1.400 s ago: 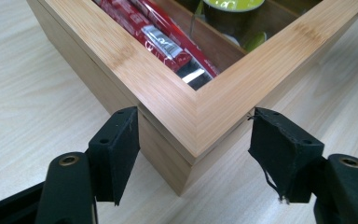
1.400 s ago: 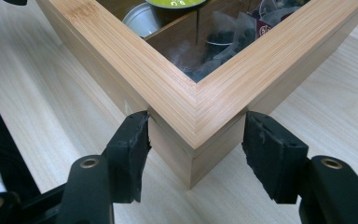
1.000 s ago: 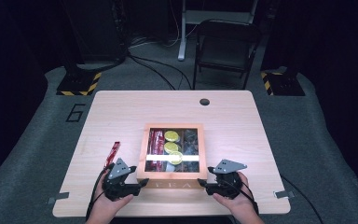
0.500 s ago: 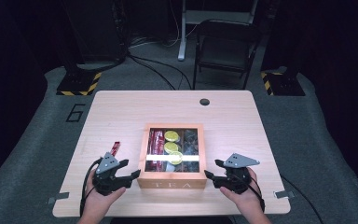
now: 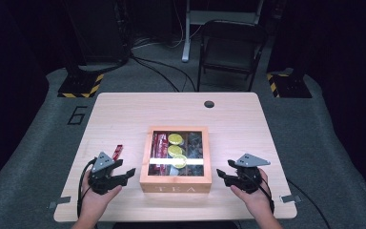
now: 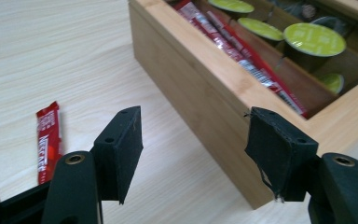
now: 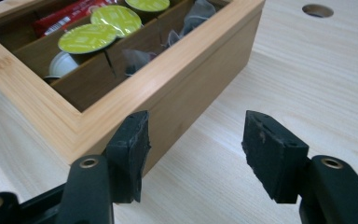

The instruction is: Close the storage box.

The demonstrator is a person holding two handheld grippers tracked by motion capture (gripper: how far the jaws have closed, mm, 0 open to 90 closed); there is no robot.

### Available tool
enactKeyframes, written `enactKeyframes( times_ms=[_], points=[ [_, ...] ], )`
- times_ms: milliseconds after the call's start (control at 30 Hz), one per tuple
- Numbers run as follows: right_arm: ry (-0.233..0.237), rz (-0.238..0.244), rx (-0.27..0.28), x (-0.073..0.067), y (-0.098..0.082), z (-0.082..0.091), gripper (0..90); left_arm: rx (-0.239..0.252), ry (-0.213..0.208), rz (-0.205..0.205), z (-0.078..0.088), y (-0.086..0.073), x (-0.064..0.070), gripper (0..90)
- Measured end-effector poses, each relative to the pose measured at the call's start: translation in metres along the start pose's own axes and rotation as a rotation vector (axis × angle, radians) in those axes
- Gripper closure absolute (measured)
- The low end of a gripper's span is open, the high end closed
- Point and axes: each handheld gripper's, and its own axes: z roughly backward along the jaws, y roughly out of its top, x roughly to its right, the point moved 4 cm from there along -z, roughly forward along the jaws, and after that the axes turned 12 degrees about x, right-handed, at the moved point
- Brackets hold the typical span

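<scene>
Tabletop: both gaping, empty tools (image 5: 127, 174) (image 5: 223, 172) have drawn away from tea box (image 5: 175, 183).

From above, light falls on my table (image 5: 124, 114) alone, so the pale wood glows while the floor and the gear at the far side sink into near black, and a white band of glare crosses the near part of the tea box (image 5: 176, 183). That high picture is soft and grainy. Along my jaws the light is even and bright with faint shadows beside the box, whose far end blurs slightly.
</scene>
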Motion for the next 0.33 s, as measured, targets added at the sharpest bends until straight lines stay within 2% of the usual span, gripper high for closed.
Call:
enactKeyframes(
  times_ms=[133, 233, 300, 333],
  points=[
    [0.003, -0.042, -0.008, 0.004, -0.004, -0.003, 40.3, -0.015, 0.023, 0.014, -0.002, -0.005, -0.009, 35.6],
    [0.016, -0.04, 0.004, 0.002, -0.002, -0.002, 39.0, -0.019, 0.041, 0.03, -0.003, -0.006, -0.014, 35.5],
    [0.058, -0.029, 0.028, -0.005, 0.001, 0.0, 36.9, -0.012, 0.056, 0.029, -0.003, -0.005, -0.017, 35.0],
    [0.058, -0.029, 0.028, -0.005, 0.001, 0.0, 36.9, -0.012, 0.056, 0.029, -0.003, -0.005, -0.017, 34.8]
  ],
)
